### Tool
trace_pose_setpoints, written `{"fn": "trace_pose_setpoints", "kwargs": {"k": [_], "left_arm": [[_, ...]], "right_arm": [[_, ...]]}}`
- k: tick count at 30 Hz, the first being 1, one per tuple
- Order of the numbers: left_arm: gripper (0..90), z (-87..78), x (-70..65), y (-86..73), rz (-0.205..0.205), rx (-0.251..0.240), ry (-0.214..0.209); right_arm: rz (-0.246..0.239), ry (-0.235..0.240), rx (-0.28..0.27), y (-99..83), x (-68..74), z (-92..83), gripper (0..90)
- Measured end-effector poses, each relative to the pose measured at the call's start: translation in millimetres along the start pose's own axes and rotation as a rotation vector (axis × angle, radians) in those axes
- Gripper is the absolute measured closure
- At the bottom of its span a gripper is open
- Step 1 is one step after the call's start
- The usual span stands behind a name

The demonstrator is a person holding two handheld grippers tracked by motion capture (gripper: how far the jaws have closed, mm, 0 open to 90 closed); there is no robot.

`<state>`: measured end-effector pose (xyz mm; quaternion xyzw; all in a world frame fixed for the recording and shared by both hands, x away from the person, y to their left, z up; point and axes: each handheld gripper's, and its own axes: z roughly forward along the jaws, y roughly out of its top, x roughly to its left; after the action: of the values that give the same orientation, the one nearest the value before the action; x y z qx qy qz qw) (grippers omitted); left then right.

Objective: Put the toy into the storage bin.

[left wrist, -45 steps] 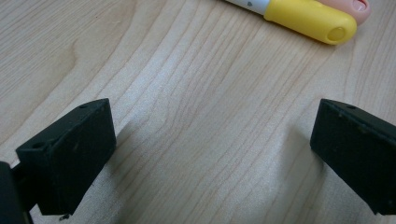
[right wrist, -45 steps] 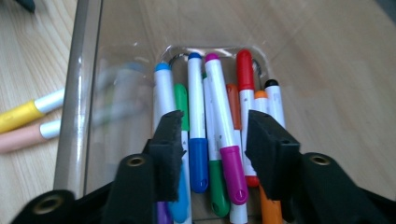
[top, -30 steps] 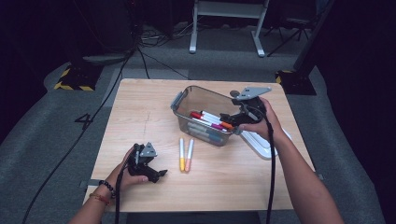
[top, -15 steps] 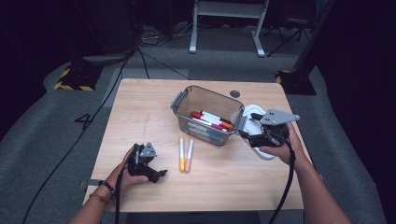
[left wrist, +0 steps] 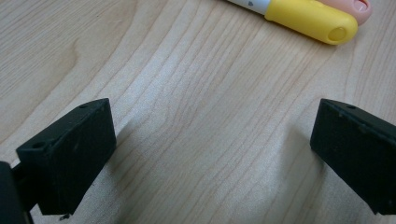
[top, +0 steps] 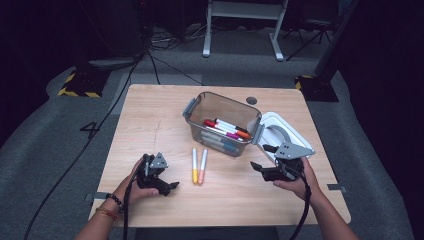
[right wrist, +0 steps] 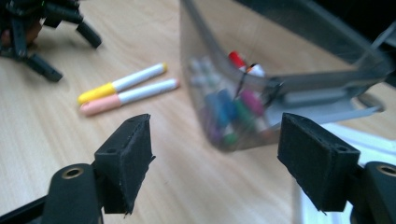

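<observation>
Right gripper view: right gripper wide open, empty.

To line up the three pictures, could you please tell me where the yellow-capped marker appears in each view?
High view: yellow-capped marker lies on the table, in front of the clear bin.
Left gripper view: at the top edge.
Right gripper view: upper left.
Shared landmark: the pink-capped marker beside it.
</observation>
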<state>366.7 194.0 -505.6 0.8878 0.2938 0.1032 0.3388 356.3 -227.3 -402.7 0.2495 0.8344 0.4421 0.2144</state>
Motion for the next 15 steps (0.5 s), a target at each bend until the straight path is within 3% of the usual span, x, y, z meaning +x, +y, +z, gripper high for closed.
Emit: {"fn": "trace_pose_setpoints", "kwargs": {"k": [6, 15], "left_arm": [[0.6, 0.0, 0.0, 0.0, 0.0, 0.0, 0.0], [0.6, 0.0, 0.0, 0.0, 0.0, 0.0, 0.0]], "right_arm": [[-0.003, 0.059, 0.044, -13.6, 16.1, 19.7, 26.9], [-0.037, 0.141, 0.12, -18.5, 42.4, 69.1, 28.4]]}}
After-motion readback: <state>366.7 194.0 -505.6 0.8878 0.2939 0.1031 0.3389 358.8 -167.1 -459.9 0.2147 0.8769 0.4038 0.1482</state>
